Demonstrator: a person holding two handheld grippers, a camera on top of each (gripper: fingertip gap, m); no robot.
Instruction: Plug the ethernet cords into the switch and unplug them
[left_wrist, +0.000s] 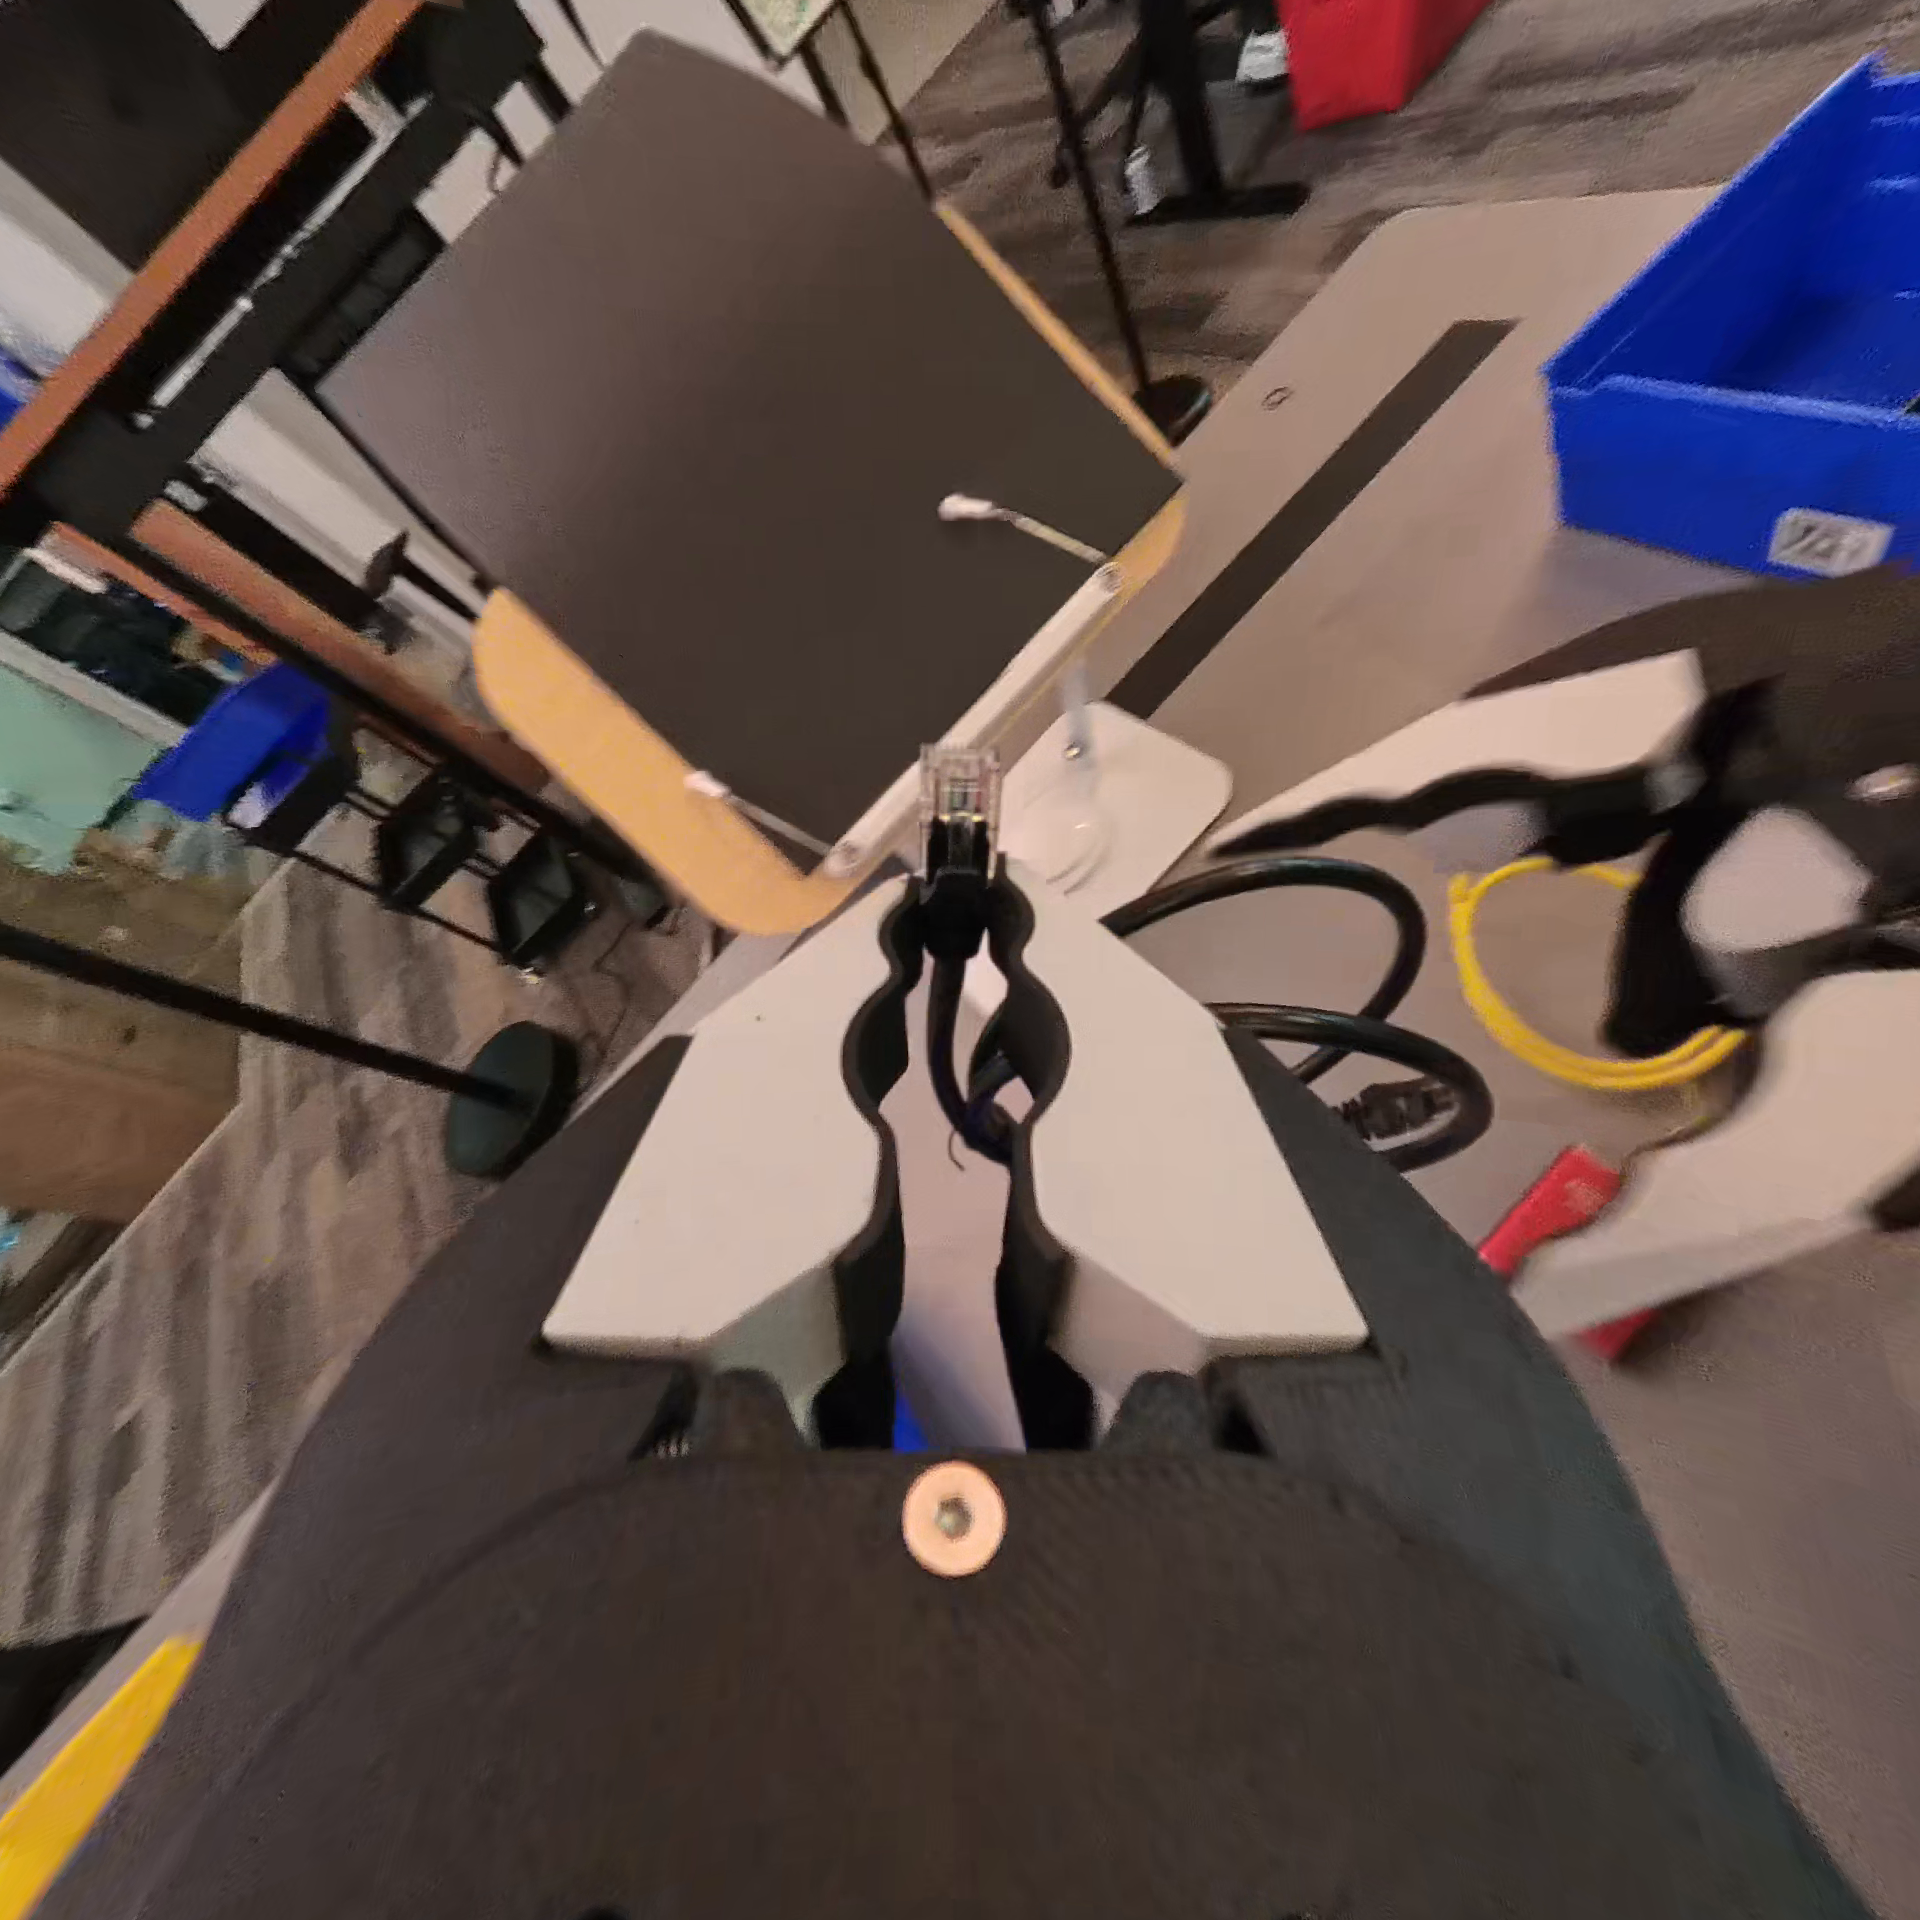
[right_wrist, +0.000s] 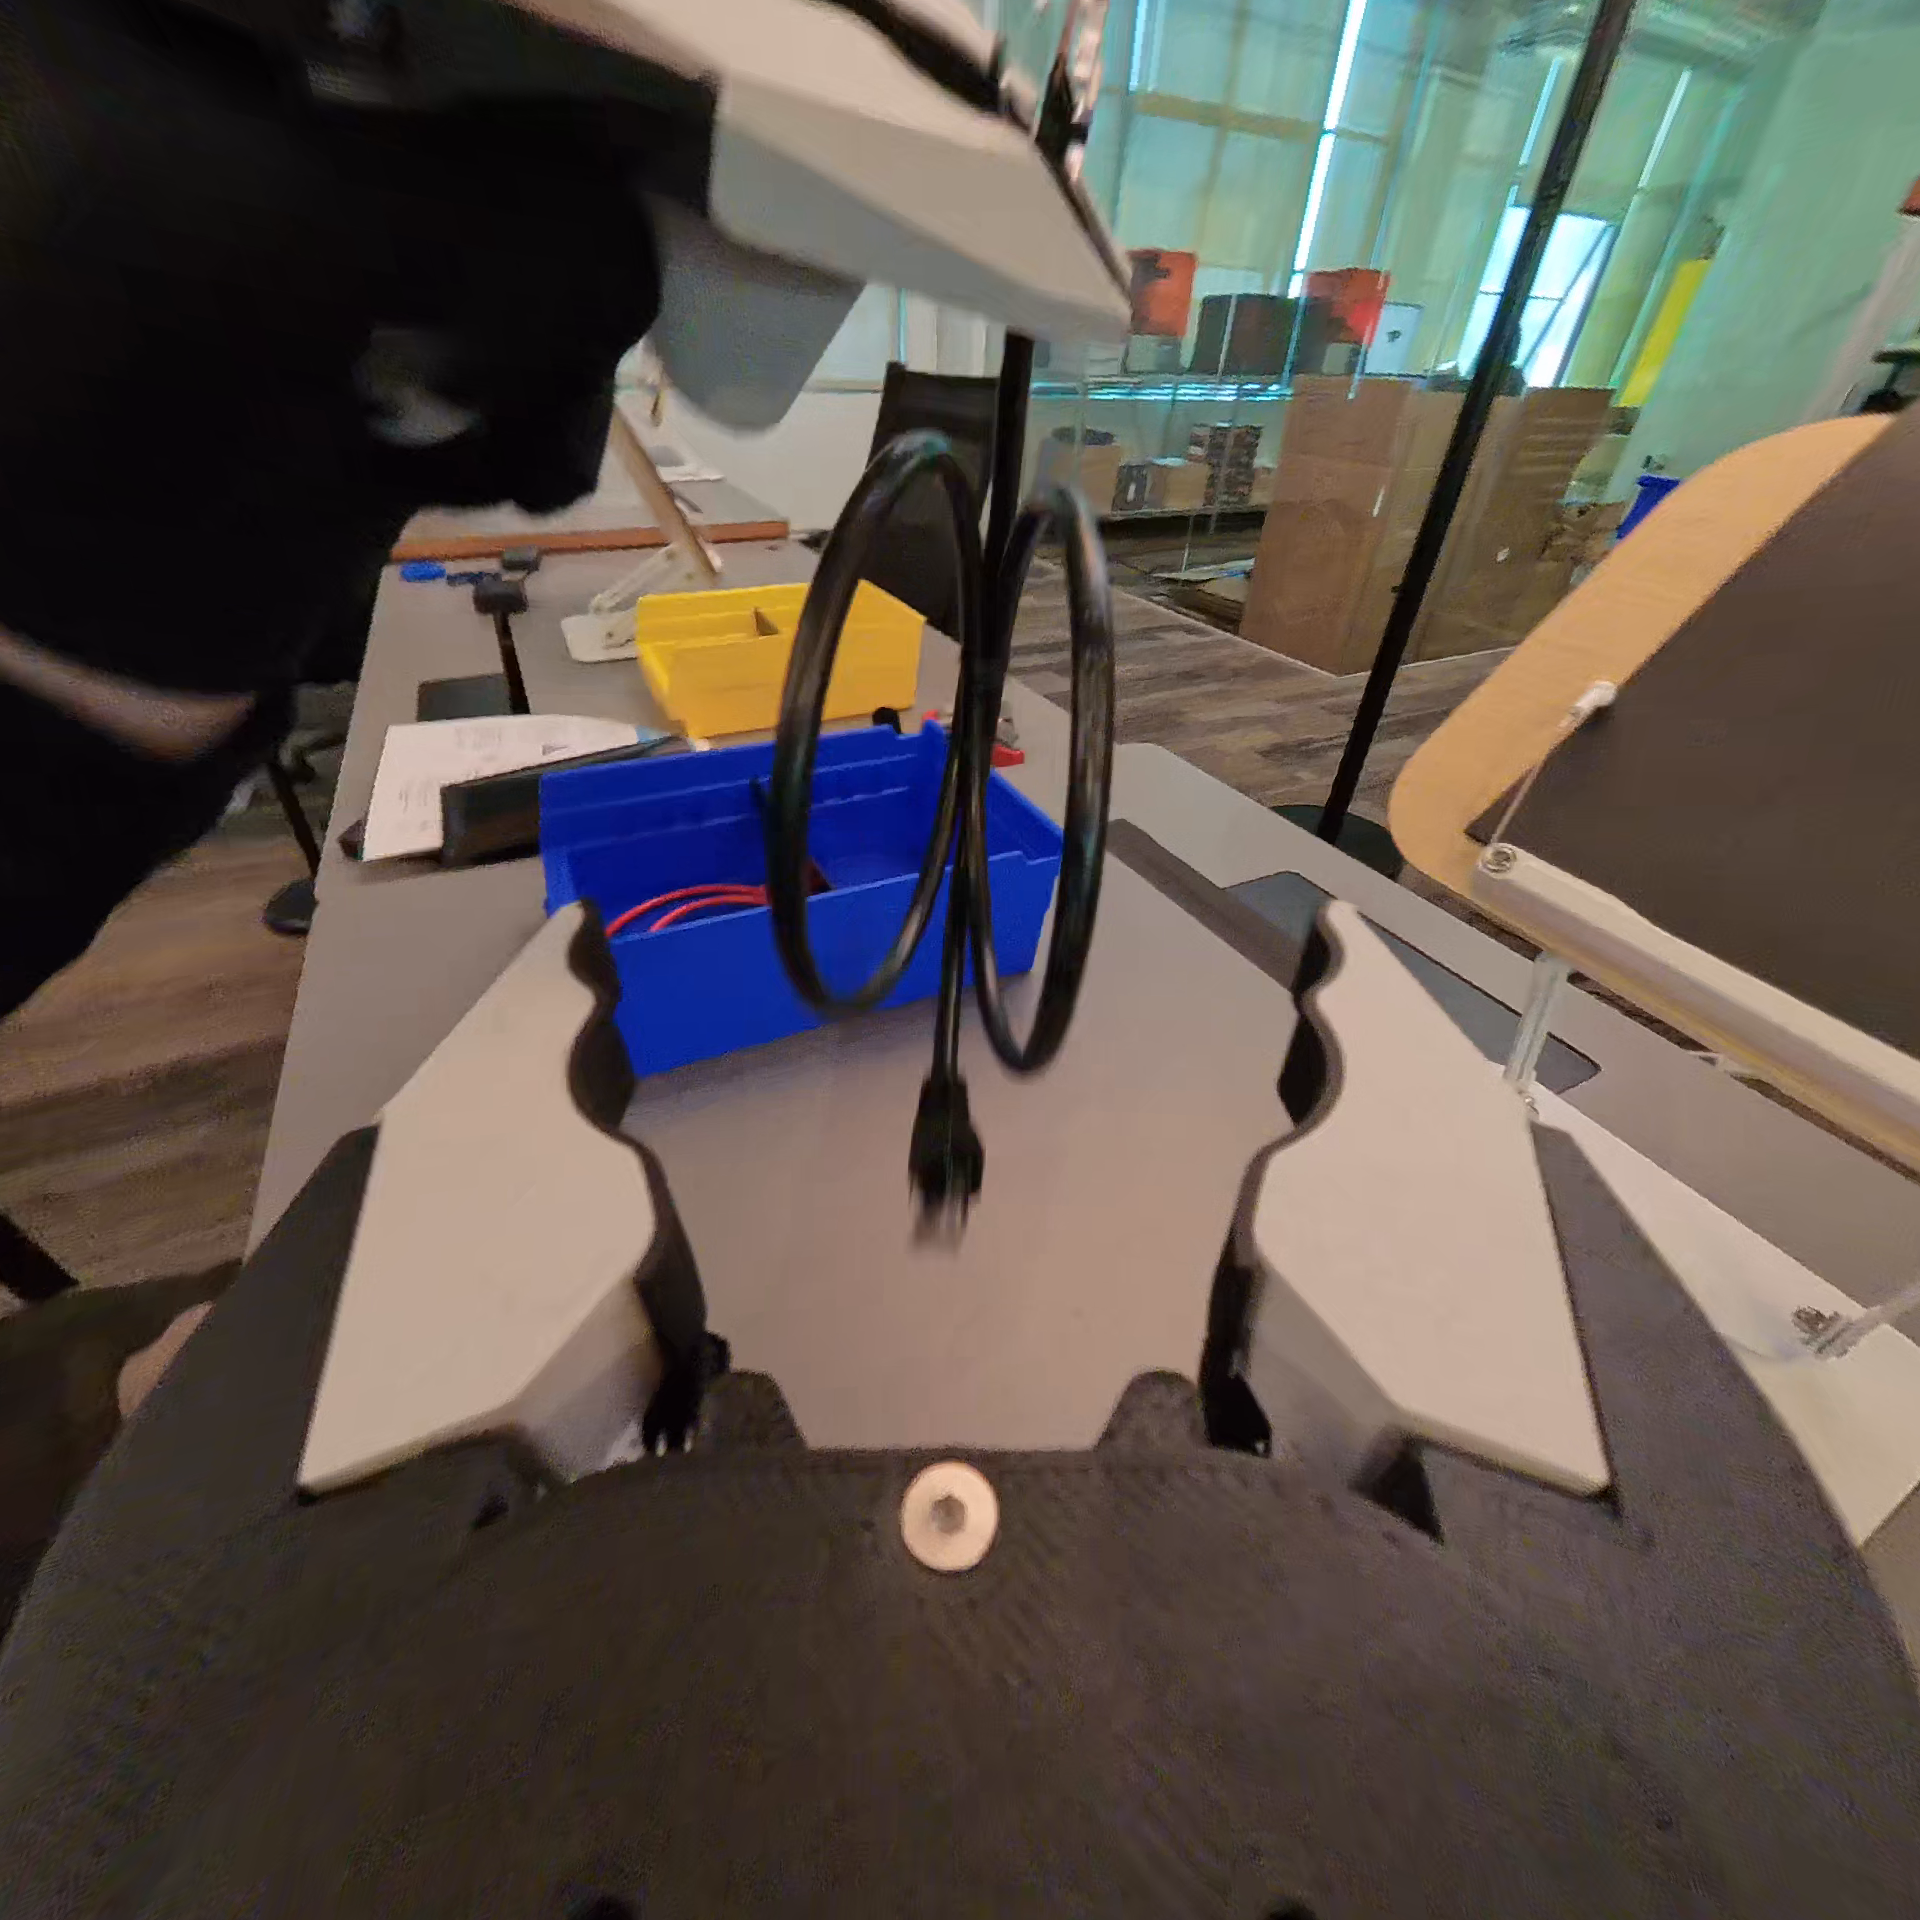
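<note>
Left wrist view: left gripper (left_wrist: 958, 894) pinches the black cord (left_wrist: 954, 904) just behind its clear plug (left_wrist: 958, 774); keep that plug straight.

Right wrist view: right gripper (right_wrist: 951, 977) spread wide; the cord's free plug (right_wrist: 943, 1158) dangles between its fingers, before the blue bin (right_wrist: 727, 977). Switch unseen.

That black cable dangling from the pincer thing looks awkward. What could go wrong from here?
1. The left gripper pinches only the plug boot at its very tips; a twist could slip it.
2. The black cable hangs in loops above the blue bin; it might snag the rim.
3. Its free plug swings between the right gripper's open jaws, so grabbing it could miss.
</note>
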